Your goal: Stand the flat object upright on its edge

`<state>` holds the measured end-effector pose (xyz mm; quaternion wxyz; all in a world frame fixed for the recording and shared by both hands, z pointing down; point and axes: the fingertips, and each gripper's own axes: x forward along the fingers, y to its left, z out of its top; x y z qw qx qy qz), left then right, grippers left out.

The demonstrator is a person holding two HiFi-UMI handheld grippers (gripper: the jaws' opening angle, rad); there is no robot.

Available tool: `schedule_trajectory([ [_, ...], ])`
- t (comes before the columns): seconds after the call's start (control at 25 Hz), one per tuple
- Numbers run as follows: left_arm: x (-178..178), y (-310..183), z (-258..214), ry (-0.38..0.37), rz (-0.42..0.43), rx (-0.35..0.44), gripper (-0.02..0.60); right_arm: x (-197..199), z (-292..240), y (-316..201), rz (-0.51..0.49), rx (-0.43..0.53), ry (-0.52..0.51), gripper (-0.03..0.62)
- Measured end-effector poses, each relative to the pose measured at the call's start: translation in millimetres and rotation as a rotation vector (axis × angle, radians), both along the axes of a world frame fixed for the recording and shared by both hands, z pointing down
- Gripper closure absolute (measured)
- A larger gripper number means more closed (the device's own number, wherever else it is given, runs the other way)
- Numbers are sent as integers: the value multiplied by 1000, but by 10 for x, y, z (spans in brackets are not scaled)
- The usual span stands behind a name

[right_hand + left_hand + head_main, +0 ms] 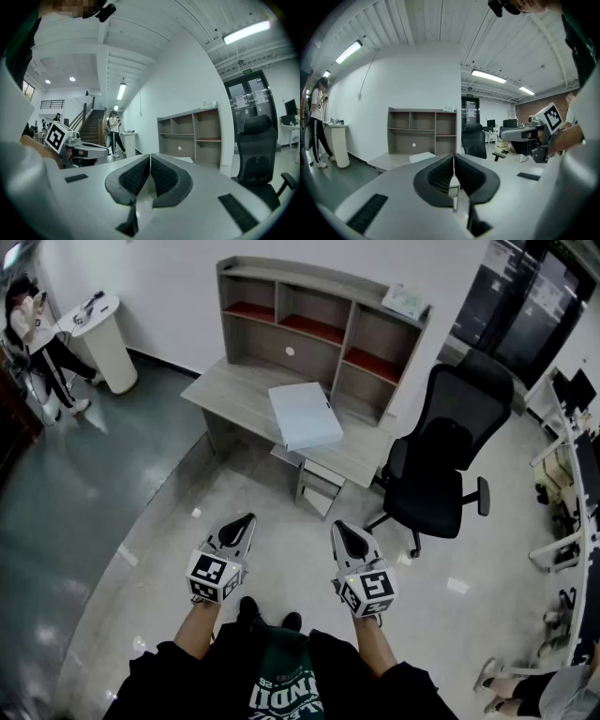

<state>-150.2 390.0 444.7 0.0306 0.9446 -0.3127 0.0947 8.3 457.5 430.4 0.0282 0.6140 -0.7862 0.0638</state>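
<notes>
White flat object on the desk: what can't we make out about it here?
- Head view: the flat object is too small and far to tell what it is or its thickness.
- Left gripper view: only a strip shows; the body of the left gripper covers the rest.
- Right gripper view: the body of the right gripper hides nearly all of it.
- Head view: the item atop the shelf is too small to identify.

You've got open floor (pixel 281 521) straight ahead up to the table (pixel 230 390), but the black office chair (pixel 441 460) crowds its right end and the shelf unit (pixel 281 348) walls off the back.
</notes>
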Motion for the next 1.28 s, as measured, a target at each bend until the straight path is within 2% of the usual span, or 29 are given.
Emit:
schedule_trajectory([
  [0.4, 62, 23, 20, 0, 3, -11, 566, -23, 11, 32, -23, -12, 24, 557],
  [0.8, 146, 61, 36, -7, 25, -25, 566, -41, -40, 72, -60, 1, -50, 560],
  [1.28, 137, 49, 94, -13, 12, -36, 566, -14, 23, 60, -65, -16, -63, 560],
])
